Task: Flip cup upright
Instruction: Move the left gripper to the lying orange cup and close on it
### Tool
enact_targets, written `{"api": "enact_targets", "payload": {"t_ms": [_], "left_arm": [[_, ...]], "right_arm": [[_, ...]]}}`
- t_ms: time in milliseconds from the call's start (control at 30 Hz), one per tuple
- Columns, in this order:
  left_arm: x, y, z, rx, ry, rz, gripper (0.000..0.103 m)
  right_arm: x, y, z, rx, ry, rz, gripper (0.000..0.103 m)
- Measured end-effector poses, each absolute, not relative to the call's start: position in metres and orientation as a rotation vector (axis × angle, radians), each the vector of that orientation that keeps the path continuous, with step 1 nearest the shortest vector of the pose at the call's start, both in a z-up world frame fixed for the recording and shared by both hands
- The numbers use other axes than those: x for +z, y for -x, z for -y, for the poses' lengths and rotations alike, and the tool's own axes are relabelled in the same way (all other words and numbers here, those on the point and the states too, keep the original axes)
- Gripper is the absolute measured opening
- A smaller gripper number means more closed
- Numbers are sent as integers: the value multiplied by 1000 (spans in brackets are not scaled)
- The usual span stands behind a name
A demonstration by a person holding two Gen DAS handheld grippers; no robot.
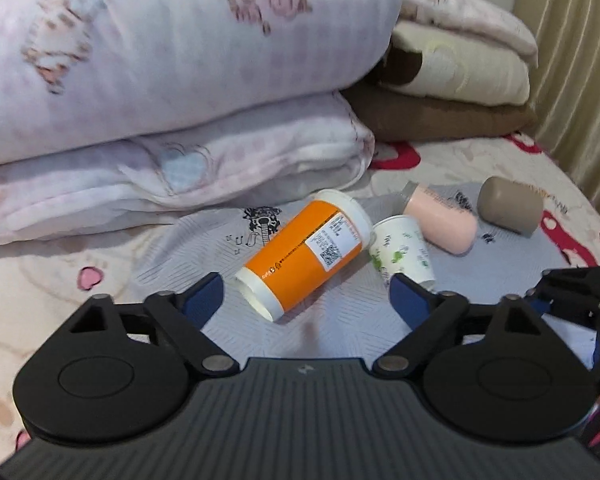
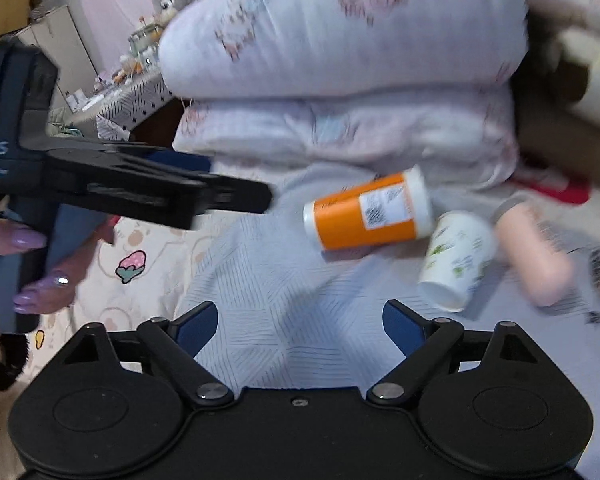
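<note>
Currently the orange paper cup (image 1: pixel 304 254) lies on its side on the bed's pale grey patterned sheet (image 1: pixel 340 320), just in front of the folded pink quilt (image 1: pixel 172 80), its wide rim beside a small white cup with green print (image 1: pixel 404 254), also tipped over. A pink bottle (image 1: pixel 440 220) and a taupe cylinder (image 1: pixel 510 204) lie further right. The left hand-held gripper (image 1: pixel 304 296) hovers near the orange cup with jaws spread wide, empty. The right hand-held gripper (image 2: pixel 300 320) is likewise spread apart and holds nothing.
</note>
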State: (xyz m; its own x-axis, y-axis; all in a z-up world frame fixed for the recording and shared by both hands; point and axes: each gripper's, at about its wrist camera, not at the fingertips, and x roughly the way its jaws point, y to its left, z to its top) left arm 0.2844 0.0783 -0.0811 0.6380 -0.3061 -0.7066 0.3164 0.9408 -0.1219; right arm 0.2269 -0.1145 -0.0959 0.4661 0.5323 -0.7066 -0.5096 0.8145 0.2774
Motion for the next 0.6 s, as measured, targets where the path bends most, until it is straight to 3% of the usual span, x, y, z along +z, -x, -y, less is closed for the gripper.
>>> {"api": "enact_targets", "payload": {"t_ms": [267,367,600], "left_arm": [[-115,-339,-71,-503,-54,-835,78],[-127,-361,-66,-518,-66,-898,68],[-147,-397,-67,-546,-101,-975,67]], "right_arm": [[-155,-278,99,622,-212,-873,88],[-171,-295,104,604,-307,-892,88],[-190,-323,100,586,-356,-894,87]]}}
